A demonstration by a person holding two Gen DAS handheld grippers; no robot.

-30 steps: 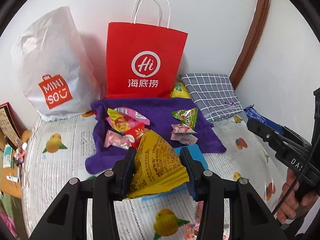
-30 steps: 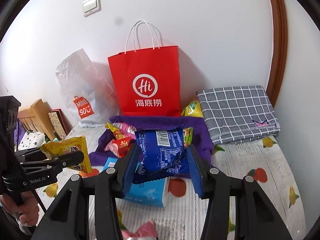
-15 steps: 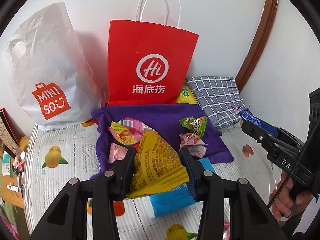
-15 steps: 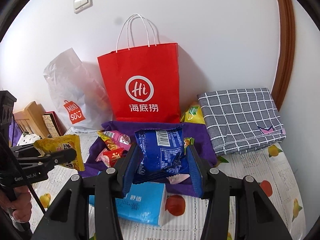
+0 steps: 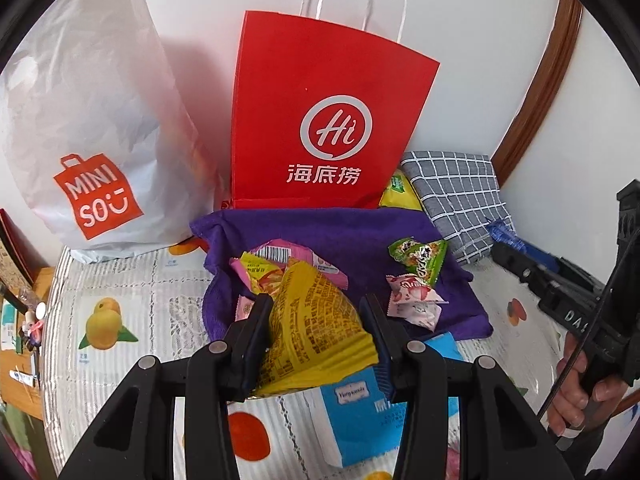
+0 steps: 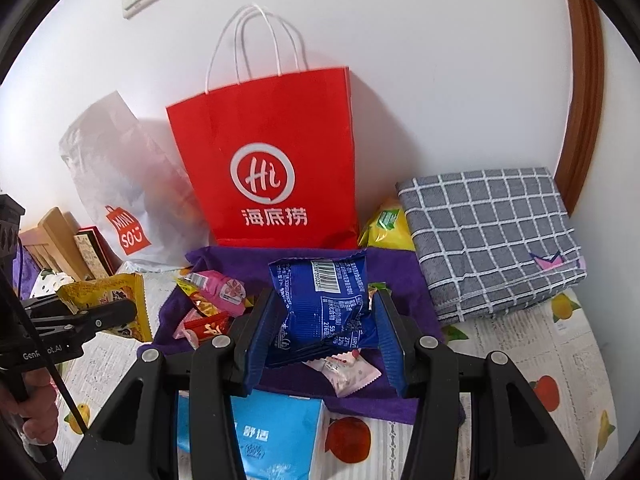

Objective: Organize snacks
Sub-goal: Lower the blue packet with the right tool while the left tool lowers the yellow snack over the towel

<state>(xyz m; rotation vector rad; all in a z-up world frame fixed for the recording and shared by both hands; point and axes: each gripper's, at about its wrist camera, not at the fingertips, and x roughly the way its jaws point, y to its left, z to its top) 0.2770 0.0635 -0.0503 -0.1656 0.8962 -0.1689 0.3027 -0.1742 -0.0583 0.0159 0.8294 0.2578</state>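
A crinkled yellow snack packet (image 5: 316, 324), its foil face covered in small red print and its bottom edge crimped into ridges, sits pinched between the two black fingers of the left gripper (image 5: 316, 320), which is clamped on its sides above the near edge of a purple cloth (image 5: 320, 232). The right gripper (image 6: 320, 328) grips a glossy blue snack packet (image 6: 324, 304) in the same way, its blue ribbed pads pressing in on both sides so that the film buckles; a white barcode panel sits near the packet's serrated top edge. Both packets hang over the purple cloth, a soft, fuzzy towel-like square spread on the bed. On it lie loose snacks: a pink wrapper (image 6: 224, 292) with a flower print, a small red packet (image 6: 208, 326), a green twisted wrapper (image 5: 420, 260) and a pale pink sweet (image 5: 414, 304) (the small print on these cannot be read). A light blue tissue pack (image 5: 356, 420), smooth and rectangular, lies at the cloth's near edge. Behind the cloth stands a stiff red paper bag (image 5: 328, 120) with white cord handles and a round white logo, upright against the white wall, and to its left a crumpled white plastic bag (image 5: 92, 120) with an orange label. To the red bag's right a yellow packet (image 6: 386, 228) is wedged beside a folded grey checked cloth (image 6: 488, 236). Everything rests on a bedsheet (image 5: 120, 280) printed with fruit.
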